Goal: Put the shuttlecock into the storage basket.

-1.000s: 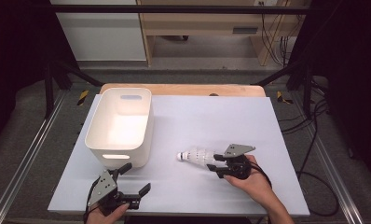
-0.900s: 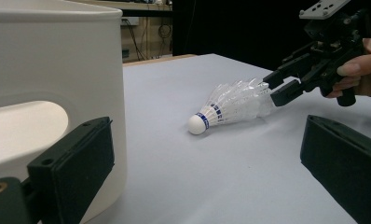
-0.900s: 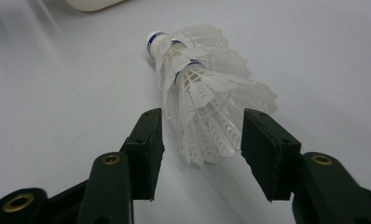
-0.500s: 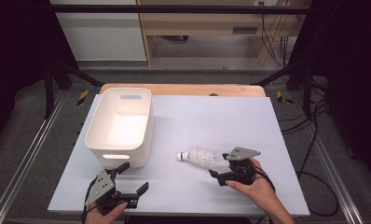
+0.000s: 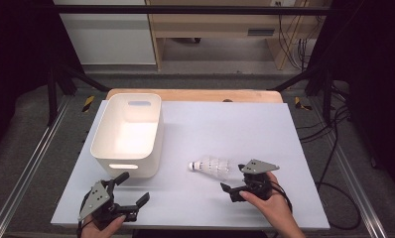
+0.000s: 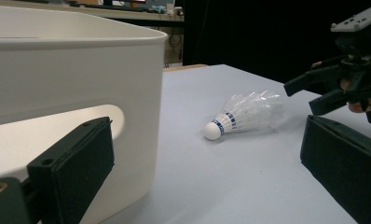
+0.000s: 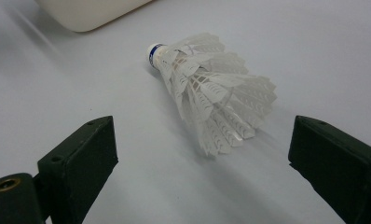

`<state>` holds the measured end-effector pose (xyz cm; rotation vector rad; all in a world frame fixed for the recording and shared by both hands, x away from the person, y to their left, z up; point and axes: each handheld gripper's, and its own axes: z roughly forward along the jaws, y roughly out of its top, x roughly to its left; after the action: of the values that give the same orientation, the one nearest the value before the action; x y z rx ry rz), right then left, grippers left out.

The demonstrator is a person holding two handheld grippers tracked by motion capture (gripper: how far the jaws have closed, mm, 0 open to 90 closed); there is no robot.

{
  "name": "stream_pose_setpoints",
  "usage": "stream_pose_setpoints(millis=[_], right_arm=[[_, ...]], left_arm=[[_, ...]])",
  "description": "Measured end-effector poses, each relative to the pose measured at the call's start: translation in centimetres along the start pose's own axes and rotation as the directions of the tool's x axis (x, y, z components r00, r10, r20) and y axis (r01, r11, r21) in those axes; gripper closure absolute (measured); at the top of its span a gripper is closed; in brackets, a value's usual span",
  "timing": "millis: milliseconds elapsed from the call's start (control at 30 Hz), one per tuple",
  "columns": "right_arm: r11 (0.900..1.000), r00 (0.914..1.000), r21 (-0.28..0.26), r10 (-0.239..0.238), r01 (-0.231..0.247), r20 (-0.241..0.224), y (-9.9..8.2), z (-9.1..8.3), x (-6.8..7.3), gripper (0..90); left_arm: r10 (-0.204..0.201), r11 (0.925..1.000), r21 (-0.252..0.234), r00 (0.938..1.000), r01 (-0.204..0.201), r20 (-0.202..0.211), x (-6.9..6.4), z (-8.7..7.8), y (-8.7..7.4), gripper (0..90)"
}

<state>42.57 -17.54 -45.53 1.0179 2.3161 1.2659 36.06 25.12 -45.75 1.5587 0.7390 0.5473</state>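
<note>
A white table top [image 5: 245, 124] lies over a wooden board [image 5: 195, 95] that shows along its far edge, metal rails [image 5: 32, 163] flank its left and right edges on grey floor [image 5: 17, 134], black cables [image 5: 334, 148] trail beyond the right edge, and pale wooden furniture [image 5: 220, 25] stands behind, under dark surroundings.

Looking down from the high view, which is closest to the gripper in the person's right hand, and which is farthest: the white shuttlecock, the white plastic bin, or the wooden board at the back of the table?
From the right gripper:
1. White feathered shuttlecock, lying just in front of its open jaws.
2. White rectangular plastic bin, farther left.
3. Light wooden board, along the table's far edge.
</note>
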Motion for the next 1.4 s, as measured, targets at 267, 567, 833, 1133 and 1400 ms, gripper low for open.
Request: stream_pose_setpoints(millis=[267,567,833,1133,1400], right_arm=[[0.9996,0.9997,-0.011,0.025,-0.025,-0.003,-0.6,0.1,0.5,7.1],[0.9991,0.9992,-0.014,0.041,-0.041,-0.004,-0.8,0.7,1.1,10.9],[0.9978,0.998,-0.022,0.062,-0.062,0.002,-0.6,1.9,1.5,24.2],[0.9964,0.9973,-0.043,0.073,-0.073,0.005,-0.2,3.5,1.8,39.3],[0.9941,0.9968,-0.075,0.079,-0.078,0.009,0.3,4.3,1.6,47.6]], left_arm=[[0.011,0.9996,-0.025,0.9999,-0.011,0.006,0.4,-0.5,0.0,2.4],[0.024,0.9996,-0.017,0.9997,-0.024,0.01,0.3,-0.2,-0.2,2.4],[0.021,0.9996,-0.017,0.9998,-0.021,0.005,0.5,-0.3,-0.3,2.4],[0.018,0.9997,-0.016,0.9998,-0.018,0.004,0.6,-0.3,-0.3,2.5],[0.018,0.9997,-0.014,0.9998,-0.018,0.006,0.6,-0.3,-0.3,2.5]])
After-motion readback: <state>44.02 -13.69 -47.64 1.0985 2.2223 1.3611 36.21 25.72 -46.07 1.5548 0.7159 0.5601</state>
